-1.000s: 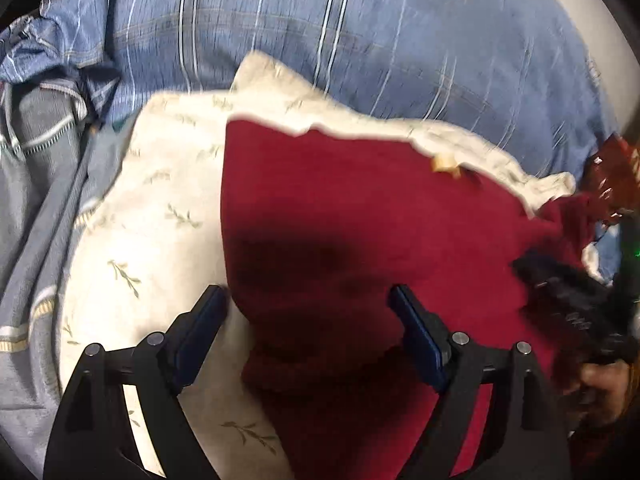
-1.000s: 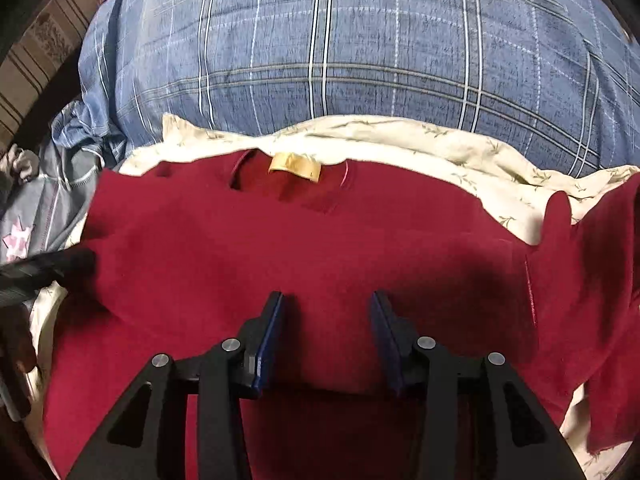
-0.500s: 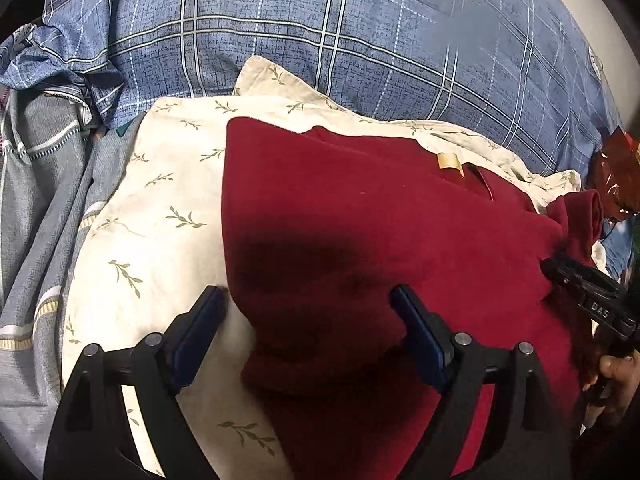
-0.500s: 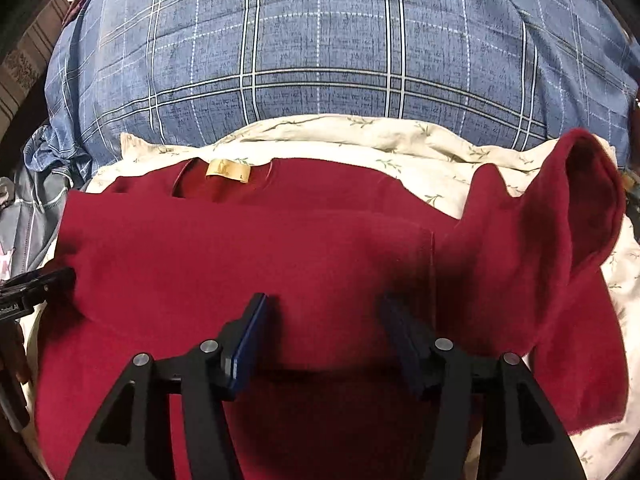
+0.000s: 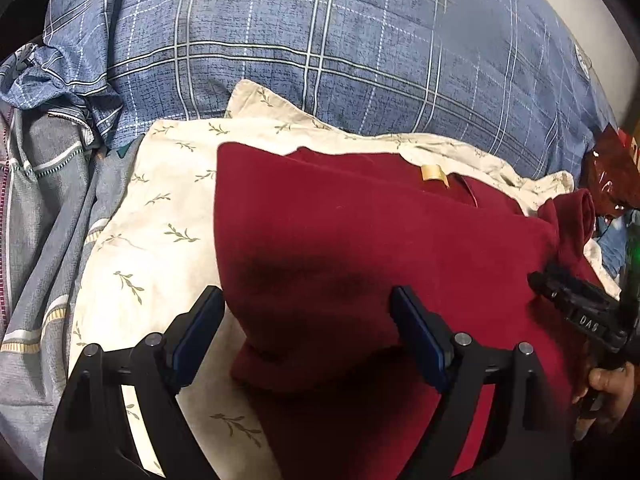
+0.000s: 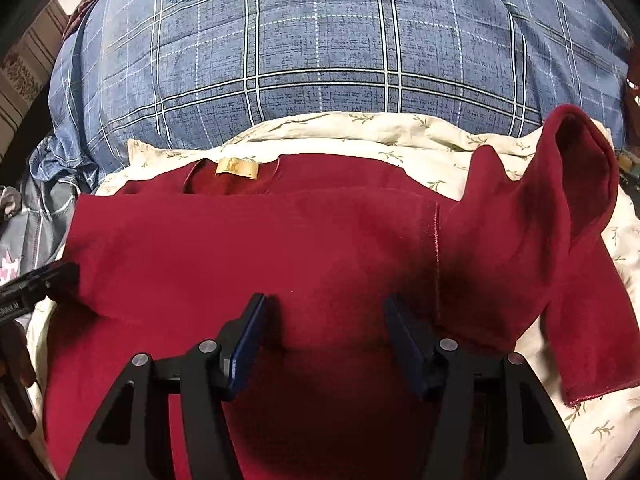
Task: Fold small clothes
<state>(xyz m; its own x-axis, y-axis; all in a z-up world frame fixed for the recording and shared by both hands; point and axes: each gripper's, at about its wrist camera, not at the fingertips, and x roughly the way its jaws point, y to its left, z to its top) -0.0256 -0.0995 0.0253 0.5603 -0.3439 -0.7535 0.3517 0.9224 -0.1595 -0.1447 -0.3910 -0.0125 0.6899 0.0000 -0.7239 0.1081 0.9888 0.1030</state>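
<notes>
Since a second ago my right tongs (image 6: 324,316) have just been opening, and the view past them has slid so that the free sleeve (image 6: 560,248) of the dark red top (image 6: 248,248) now shows at the right, bunched and folded back on itself. Nothing is between the right jaws; they stand parted above the body of the top, gripping no cloth. My left tongs (image 5: 306,318) are spread wide, the left finger over the cream leaf-print cloth (image 5: 152,240) and the right finger over the red fabric, with the folded left edge of the top lying beneath the gap; I see no pinch on it. Its collar, with a tan neck label (image 6: 237,168), faces away from me. It lies on the cream cloth, which rests on a blue plaid quilt (image 6: 320,48) on the bed. Grey striped fabric (image 5: 36,220) is heaped at the left. In the left view the right tongs' black finger touches the top's right side, with a hand (image 5: 608,384) below it.
</notes>
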